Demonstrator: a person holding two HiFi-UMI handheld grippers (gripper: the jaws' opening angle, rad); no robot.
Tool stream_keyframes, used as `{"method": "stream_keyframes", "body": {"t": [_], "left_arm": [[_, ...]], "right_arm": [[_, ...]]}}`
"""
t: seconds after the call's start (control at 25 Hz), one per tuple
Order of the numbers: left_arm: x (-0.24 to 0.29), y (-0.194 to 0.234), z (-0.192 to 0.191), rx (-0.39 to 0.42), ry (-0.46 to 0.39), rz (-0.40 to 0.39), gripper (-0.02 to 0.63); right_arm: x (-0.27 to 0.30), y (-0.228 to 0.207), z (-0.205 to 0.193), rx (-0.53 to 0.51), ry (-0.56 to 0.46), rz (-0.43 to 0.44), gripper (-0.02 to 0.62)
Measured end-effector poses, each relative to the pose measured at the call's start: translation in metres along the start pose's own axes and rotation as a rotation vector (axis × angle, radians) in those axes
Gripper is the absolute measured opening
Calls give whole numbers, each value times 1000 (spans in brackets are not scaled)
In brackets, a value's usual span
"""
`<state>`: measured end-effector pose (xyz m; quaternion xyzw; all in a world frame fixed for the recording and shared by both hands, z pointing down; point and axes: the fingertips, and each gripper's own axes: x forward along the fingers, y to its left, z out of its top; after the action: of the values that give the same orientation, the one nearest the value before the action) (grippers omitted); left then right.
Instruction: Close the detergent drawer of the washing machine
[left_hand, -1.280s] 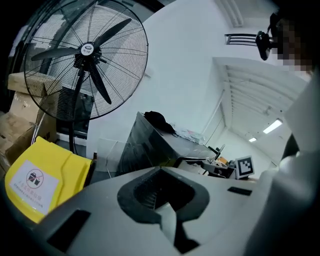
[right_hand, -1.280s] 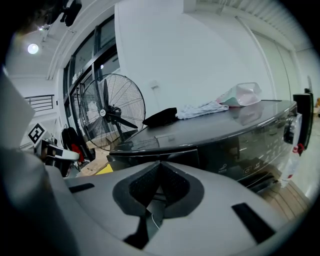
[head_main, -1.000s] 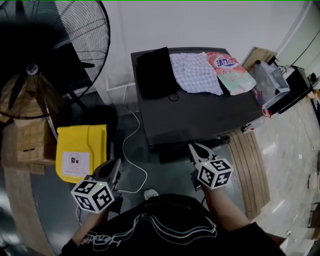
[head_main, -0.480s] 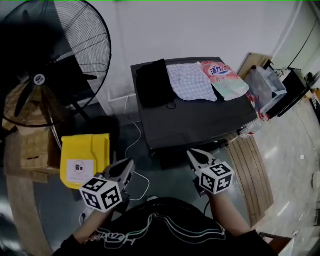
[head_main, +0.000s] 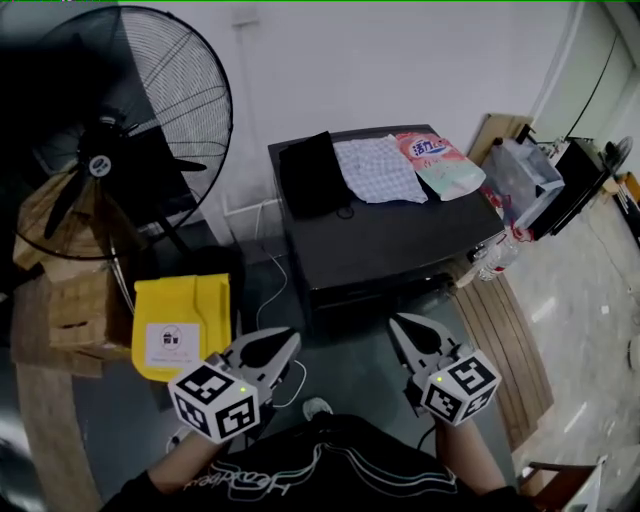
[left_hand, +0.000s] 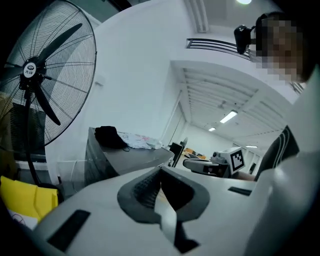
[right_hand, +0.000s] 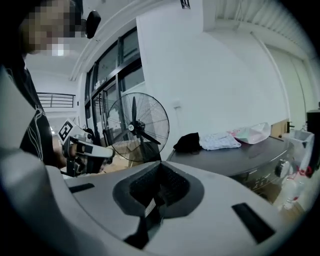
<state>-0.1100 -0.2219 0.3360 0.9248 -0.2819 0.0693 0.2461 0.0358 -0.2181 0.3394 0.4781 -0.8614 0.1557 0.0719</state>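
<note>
While the person stands a step back from the washing machine (head_main: 400, 235), both tools are held low in front of the waist, well clear of the appliance. The left tool (head_main: 288, 342) has its jaws brought together at the tips with nothing between them. The right tool (head_main: 398, 323) is closed the same way and just as empty. Neither is touching anything.

Past the tools, a white cable (head_main: 268, 300) trails over the dark floor, and a yellow box (head_main: 180, 315) sits to the left of it. Then comes the machine's front panel (head_main: 385, 285), where the detergent drawer would be. Seen from above, that strip looks flush, with nothing sticking out toward the person. The angle is too steep and the panel too dark to pick out the drawer itself. My guess is that it is already pushed home and the task is as good as finished. If it is not, what remains is to bring one tool up to the panel and press the drawer in.

On the machine's top surface lie a black garment (head_main: 310, 175), a checked cloth (head_main: 375, 170) and a pink pouch (head_main: 435, 165), all toward the back edge. Farther left, a big standing fan (head_main: 110, 160) stands against the white wall.
</note>
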Motion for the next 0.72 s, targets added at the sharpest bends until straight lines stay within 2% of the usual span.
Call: {"method": "stream_keyframes", "body": {"t": [0.28, 0.72], "left_arm": [[-50, -43, -3, 20, -45, -68, 25], [-104, -75, -15, 51, -80, -96, 23]], "right_arm": [[-40, 75, 16, -45, -91, 64, 26], [-83, 136, 9, -5, -146, 77, 26]]}}
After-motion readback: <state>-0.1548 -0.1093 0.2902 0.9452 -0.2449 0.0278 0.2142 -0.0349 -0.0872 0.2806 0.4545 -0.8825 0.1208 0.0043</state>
